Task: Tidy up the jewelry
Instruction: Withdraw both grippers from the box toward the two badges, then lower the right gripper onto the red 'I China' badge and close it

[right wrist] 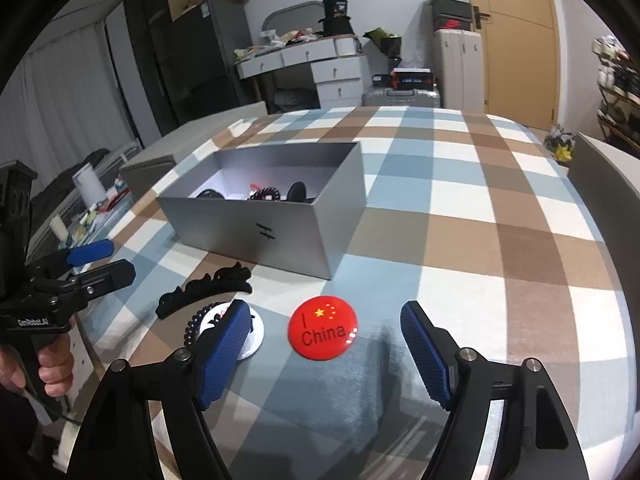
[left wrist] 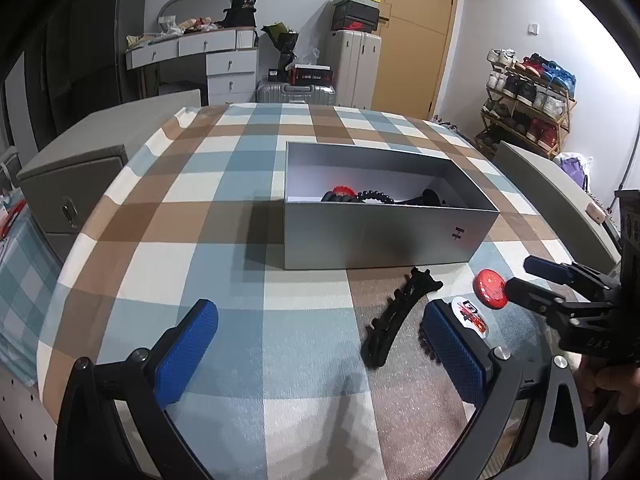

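Note:
A round red "I China" badge point(right wrist: 322, 328) lies flat on the checked tablecloth between the two blue pads of my right gripper point(right wrist: 324, 348), which is open and does not touch it. Left of it, a white badge point(right wrist: 256, 334) is partly hidden by the left finger. A black toothed hair clip point(left wrist: 396, 316) lies in front of the grey box point(left wrist: 384, 236), just inside the right finger of my open left gripper point(left wrist: 320, 344). A black spiral hair tie point(right wrist: 191, 326) lies beside the white badge. The box holds black and red hair accessories point(left wrist: 360, 195).
The right gripper point(left wrist: 524, 280) reaches in from the right edge of the left wrist view, over the red badge point(left wrist: 490, 288). The left gripper point(right wrist: 118, 260) shows at the left of the right wrist view, held by a hand. Grey chairs stand around the table.

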`<state>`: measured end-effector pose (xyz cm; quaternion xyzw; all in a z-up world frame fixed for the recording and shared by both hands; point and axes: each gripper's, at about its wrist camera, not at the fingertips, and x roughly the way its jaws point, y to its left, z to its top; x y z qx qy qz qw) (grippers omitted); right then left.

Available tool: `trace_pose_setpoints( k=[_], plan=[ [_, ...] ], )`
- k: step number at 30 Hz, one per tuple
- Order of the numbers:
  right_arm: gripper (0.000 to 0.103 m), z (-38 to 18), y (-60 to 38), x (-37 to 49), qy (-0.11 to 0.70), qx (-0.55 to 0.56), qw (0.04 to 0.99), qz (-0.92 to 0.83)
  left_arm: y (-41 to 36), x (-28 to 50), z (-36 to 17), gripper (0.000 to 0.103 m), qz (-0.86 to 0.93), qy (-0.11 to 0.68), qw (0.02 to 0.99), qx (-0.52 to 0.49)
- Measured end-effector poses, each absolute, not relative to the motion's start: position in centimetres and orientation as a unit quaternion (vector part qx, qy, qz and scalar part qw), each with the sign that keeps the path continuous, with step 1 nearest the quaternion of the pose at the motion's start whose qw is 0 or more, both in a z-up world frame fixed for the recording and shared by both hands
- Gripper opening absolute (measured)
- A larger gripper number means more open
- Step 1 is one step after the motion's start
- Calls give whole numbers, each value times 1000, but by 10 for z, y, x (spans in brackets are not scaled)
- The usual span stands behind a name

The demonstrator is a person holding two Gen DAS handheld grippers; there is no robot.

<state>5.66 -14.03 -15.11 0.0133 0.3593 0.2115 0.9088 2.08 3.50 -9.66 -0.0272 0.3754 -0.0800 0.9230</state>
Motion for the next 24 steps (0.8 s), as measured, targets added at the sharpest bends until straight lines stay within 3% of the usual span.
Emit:
trace_pose_setpoints(
  k=[9, 16, 18, 20, 24],
  plan=[
    [51, -162, -132, 64, 390, 1, 898, 203, 34, 18, -100, 100, -87, 377, 922, -21],
    [50, -165, -120, 61, 393, -30, 899, 192, 37, 17, -100, 100, -84, 381, 920, -30],
    [41, -166, -116, 60, 389, -47, 901, 186, 37, 17, -100, 100, -84, 380, 921, -29],
    [40, -166, -115, 58, 388, -49, 902, 186, 38, 17, -100, 100, -83, 381, 920, -29],
    [14, -161, -126, 59, 379, -26, 908, 177, 41, 17, -99, 100, -80, 381, 920, -32]
  ],
)
